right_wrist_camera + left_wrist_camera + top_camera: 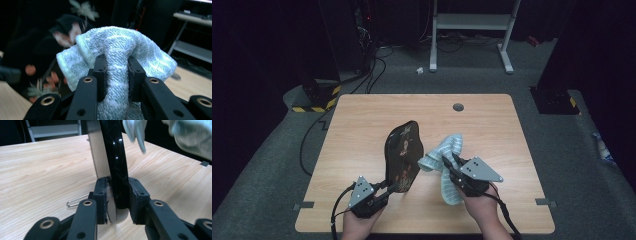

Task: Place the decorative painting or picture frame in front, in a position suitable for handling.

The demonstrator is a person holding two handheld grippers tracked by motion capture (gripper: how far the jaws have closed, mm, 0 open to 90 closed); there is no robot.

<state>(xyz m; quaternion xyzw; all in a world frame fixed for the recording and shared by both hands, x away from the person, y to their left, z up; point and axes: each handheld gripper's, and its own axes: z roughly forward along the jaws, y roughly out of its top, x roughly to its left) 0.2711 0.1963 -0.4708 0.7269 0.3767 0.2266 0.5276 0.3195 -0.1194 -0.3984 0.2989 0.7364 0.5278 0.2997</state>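
The black lacquered tray [402, 156], painted with flowers, is held up on edge over the near middle of the worktop [362, 125], its near rim clamped in the left claw [384, 192]. A stiff, glossy thing like that is judged slippery and easily scratched, so the rim is the sensible place for a grip, low down where the pads [102, 195] press on both faces. Just right of it, the pale blue-green terry cloth [446, 160] is pinched in a bunch by the right claw [451, 167] and lifted clear of the wood; it is soft, light and limp, and can be gripped anywhere. A small bent wire clip [76, 201] is seen lying on the light wood beside the tray. Beyond the far edge, grey carpet, cables and a white frame [472, 22] are made out in a dark room.
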